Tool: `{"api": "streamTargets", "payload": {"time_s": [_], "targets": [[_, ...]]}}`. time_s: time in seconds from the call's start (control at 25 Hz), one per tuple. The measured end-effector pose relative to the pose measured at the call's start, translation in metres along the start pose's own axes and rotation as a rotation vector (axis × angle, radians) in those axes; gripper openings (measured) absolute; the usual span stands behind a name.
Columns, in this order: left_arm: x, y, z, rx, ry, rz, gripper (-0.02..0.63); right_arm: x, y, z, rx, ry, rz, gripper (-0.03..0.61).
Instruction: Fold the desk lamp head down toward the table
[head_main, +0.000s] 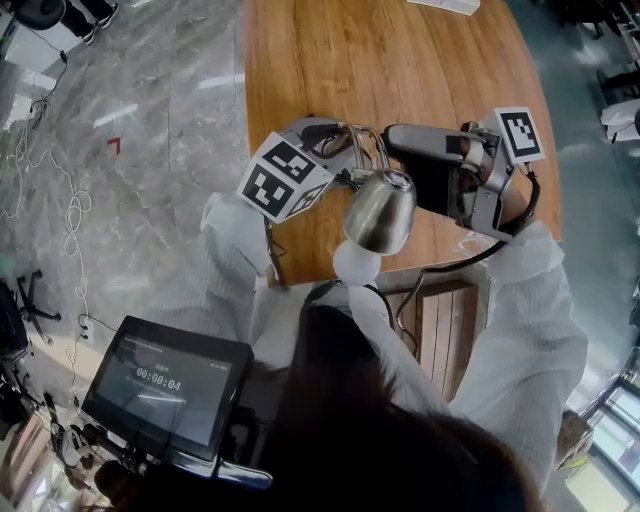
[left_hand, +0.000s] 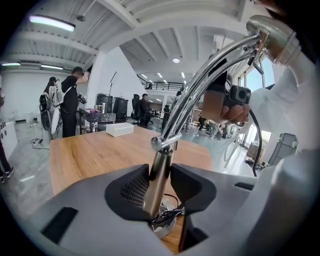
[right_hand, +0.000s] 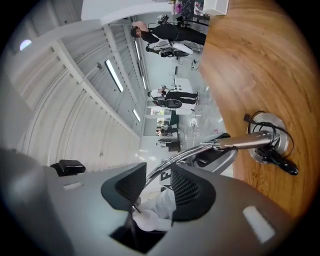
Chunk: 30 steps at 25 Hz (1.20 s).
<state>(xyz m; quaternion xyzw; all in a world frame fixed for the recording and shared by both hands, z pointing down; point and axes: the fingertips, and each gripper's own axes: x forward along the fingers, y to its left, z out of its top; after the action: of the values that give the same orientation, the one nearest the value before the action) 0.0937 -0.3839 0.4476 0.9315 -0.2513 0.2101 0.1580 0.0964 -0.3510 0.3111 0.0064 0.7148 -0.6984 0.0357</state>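
A chrome desk lamp stands near the front edge of the wooden table (head_main: 330, 60). Its shade (head_main: 382, 210) tilts down and toward me, with the white bulb (head_main: 357, 262) showing. My left gripper (left_hand: 157, 172) is open, and the lamp's upright post (left_hand: 161, 165) stands between its pads, just above the round base (right_hand: 267, 142). My right gripper (right_hand: 157, 187) is also open. It lies on its side with the thin curved arm (right_hand: 187, 152) running between its pads, close to the shade. In the head view, the left gripper (head_main: 335, 150) and right gripper (head_main: 397, 140) flank the lamp's top.
A white box (left_hand: 120, 129) lies far back on the table. The lamp's black cable (right_hand: 282, 165) trails from the base. Slatted wooden furniture (head_main: 440, 330) and a screen (head_main: 170, 385) sit below the table edge. People stand across the room.
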Motion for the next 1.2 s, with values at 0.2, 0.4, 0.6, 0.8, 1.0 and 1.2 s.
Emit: {"api": "streamTargets", "payload": {"time_s": [0.2,0.4,0.6,0.8,1.0,1.2], "targets": [[0.003,-0.003,-0.001,0.031,0.025,-0.014,0.120,-0.003,-0.004,-0.007,0.040,0.017,0.051,0.130],[0.004,-0.003,-0.002,0.034,0.041,-0.011,0.120,0.009,0.000,-0.007,0.029,0.035,0.097,0.130],[0.005,-0.002,-0.001,0.020,0.045,-0.024,0.121,0.007,-0.001,-0.007,-0.012,-0.003,0.089,0.147],[0.005,0.001,-0.002,-0.023,0.052,-0.054,0.138,0.008,-0.001,-0.010,-0.059,-0.014,0.095,0.146],[0.003,0.000,-0.006,-0.014,0.082,-0.113,0.144,0.015,-0.029,-0.049,-0.244,0.073,-0.051,0.100],[-0.002,-0.003,-0.010,0.023,0.086,-0.196,0.146,0.018,-0.074,-0.073,-0.424,0.042,-0.155,0.049]]}}
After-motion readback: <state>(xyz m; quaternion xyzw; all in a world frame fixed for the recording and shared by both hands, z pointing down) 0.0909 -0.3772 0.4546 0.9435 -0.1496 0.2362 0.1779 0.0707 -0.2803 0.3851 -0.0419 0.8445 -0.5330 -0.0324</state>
